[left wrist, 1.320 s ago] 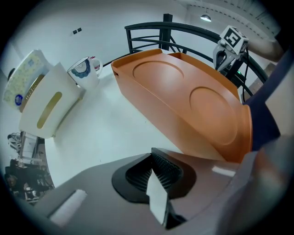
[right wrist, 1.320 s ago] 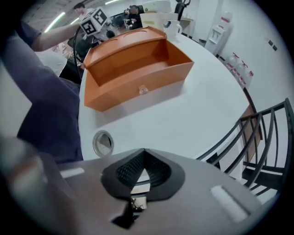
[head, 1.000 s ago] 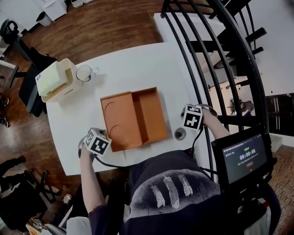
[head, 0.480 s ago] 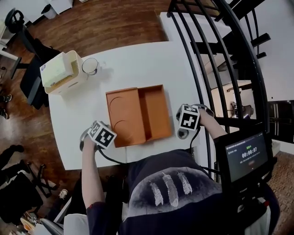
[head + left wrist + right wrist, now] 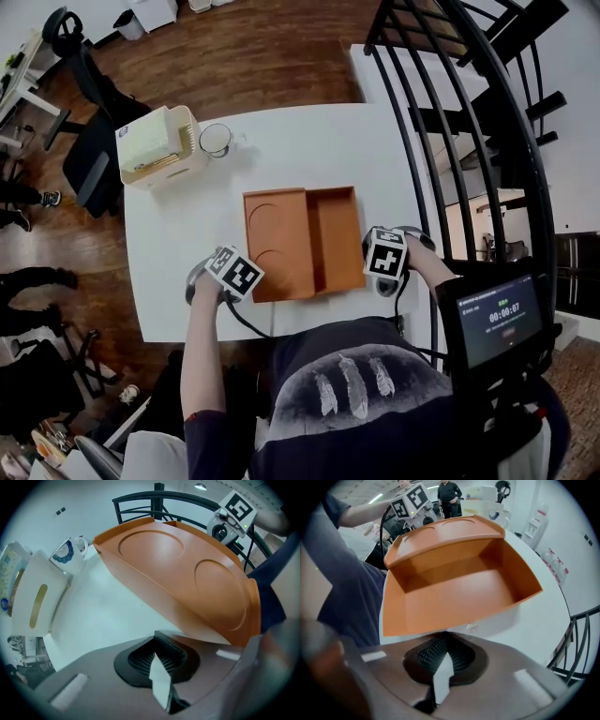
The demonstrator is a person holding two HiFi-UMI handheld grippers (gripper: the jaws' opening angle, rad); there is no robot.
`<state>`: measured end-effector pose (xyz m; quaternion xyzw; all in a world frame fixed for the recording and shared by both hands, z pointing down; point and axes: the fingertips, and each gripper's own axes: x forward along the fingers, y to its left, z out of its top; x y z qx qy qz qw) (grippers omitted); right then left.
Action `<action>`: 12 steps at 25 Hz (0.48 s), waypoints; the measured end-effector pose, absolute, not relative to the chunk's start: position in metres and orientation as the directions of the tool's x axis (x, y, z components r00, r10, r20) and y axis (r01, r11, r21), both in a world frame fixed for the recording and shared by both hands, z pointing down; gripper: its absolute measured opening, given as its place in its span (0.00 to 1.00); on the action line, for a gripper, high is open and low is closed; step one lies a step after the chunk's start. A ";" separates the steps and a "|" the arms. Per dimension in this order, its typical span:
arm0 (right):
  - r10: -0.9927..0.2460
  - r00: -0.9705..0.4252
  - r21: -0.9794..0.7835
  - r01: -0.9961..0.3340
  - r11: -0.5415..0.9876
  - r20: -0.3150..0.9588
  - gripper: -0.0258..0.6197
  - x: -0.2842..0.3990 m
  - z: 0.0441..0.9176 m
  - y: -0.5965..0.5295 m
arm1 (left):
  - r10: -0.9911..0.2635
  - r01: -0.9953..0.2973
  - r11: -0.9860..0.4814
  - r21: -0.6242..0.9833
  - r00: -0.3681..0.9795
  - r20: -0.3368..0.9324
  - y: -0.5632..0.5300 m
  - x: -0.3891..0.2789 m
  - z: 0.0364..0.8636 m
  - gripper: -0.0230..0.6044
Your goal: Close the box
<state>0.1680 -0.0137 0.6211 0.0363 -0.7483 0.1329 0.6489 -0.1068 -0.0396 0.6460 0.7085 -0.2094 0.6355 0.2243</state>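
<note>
From above, the box (image 5: 333, 239) lies open near the table's (image 5: 178, 216) front edge, its lid (image 5: 275, 246) flat on the left. My left gripper (image 5: 239, 277) is at the lid's near corner and my right gripper (image 5: 384, 255) is by the base.

In the left gripper view, the jaws are together and empty, and the lid's edge is just ahead.

In the right gripper view, the jaws are likewise closed on nothing.

I judge closing hasn't begun. Next I should get under the lid's outer edge and swing it over.

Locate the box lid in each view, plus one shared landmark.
Head view: lid at centre, left of the tray.
Left gripper view: lid fills the centre, close up.
Right gripper view: lid at top centre, beyond the tray.
Shared landmark: the white table, visible in all three.
</note>
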 end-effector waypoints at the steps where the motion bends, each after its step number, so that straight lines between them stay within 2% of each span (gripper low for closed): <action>1: 0.121 -0.152 -0.152 -0.217 0.964 0.981 0.05 0.166 0.621 -0.012 | -0.008 -0.572 -0.819 0.048 0.094 0.996 -0.038 -0.106 0.647 0.06; 5: 0.119 -0.117 -0.138 -0.166 0.977 0.986 0.05 0.159 0.622 -0.007 | -0.033 -0.520 -0.854 0.003 0.059 0.998 -0.035 -0.106 0.649 0.06; 12: 0.100 -0.116 -0.117 -0.148 0.982 0.988 0.05 0.148 0.625 -0.011 | -0.060 -0.514 -0.857 -0.028 0.046 0.997 -0.039 -0.113 0.653 0.06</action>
